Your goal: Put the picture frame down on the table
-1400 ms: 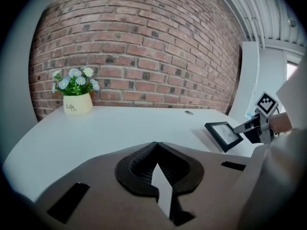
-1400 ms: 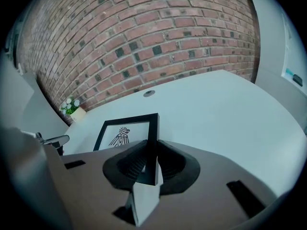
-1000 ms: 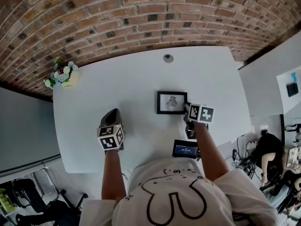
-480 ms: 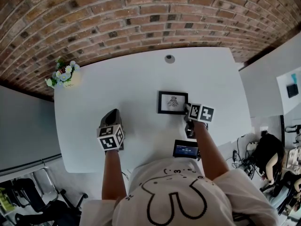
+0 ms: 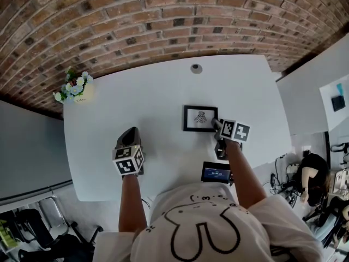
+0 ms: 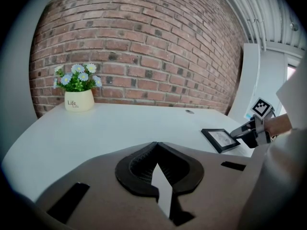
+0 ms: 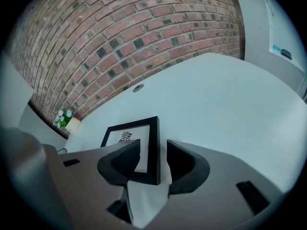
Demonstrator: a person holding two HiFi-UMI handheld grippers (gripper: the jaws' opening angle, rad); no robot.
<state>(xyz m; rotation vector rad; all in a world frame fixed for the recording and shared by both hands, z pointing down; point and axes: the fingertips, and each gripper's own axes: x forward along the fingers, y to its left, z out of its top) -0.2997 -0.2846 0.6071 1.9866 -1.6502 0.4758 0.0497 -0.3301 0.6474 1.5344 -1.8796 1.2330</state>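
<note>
Frame (image 5: 200, 118) lies flat on table (image 5: 136, 97), edge between just-opened jaws of right hand-held gripper (image 5: 217, 124) (left hand-held gripper (image 5: 129, 131) closed).

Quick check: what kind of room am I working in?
Probably an office or studio workroom: a brick wall, a large white table with a pot of flowers, and cables and gear on the floor beside it.
</note>
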